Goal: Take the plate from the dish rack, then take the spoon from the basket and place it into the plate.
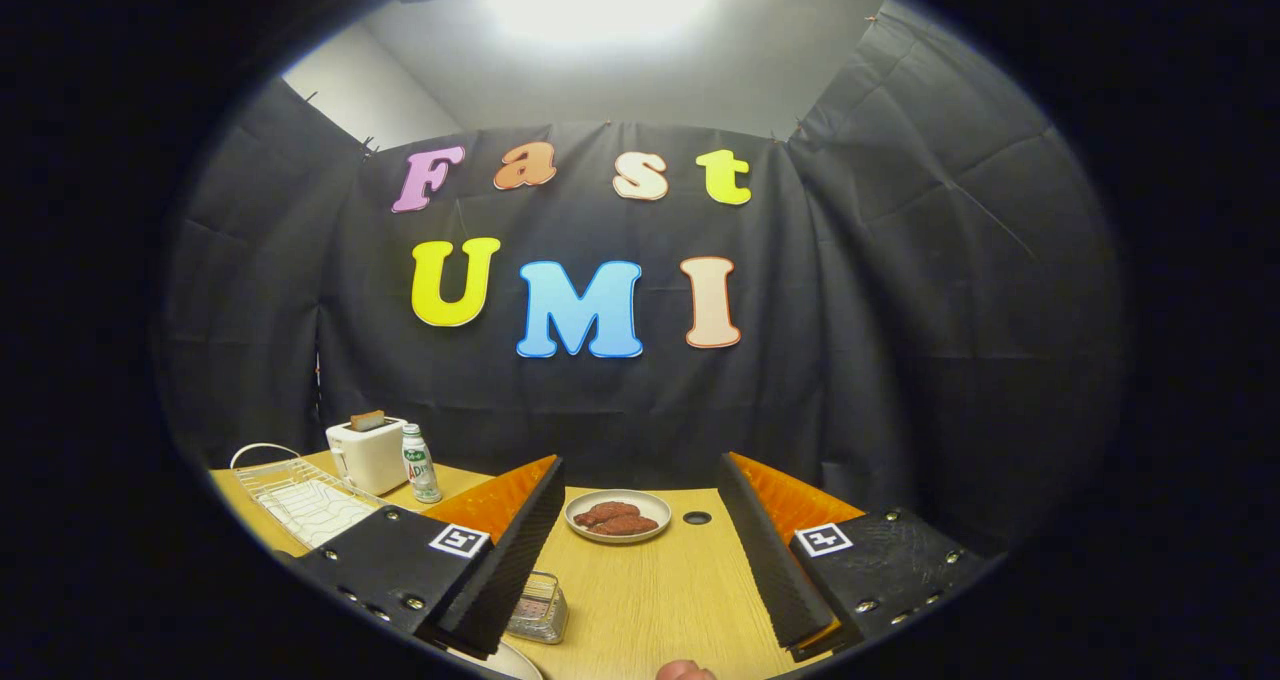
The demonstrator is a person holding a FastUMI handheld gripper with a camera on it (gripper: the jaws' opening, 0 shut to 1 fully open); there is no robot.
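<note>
Wooden table (650,600) beneath spread-fingered claw (640,550)

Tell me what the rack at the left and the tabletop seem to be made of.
The dish rack looks like thin white-coated wire, judging by its open grid. The table looks like pale wood or wood-look laminate, with faint grain and a matte finish. The tongs hang open above it.

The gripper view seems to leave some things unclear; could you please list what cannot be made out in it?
- Basket: half hidden behind one finger; whether a spoon is inside cannot be told.
- Dish rack: its near corner is covered by the gripper body; whether it still holds a plate cannot be told.
- Pale rim below the basket: cut off, possibly a plate.
- Food on the far plate: too small to identify.
- The jaws stand open, empty.
</note>
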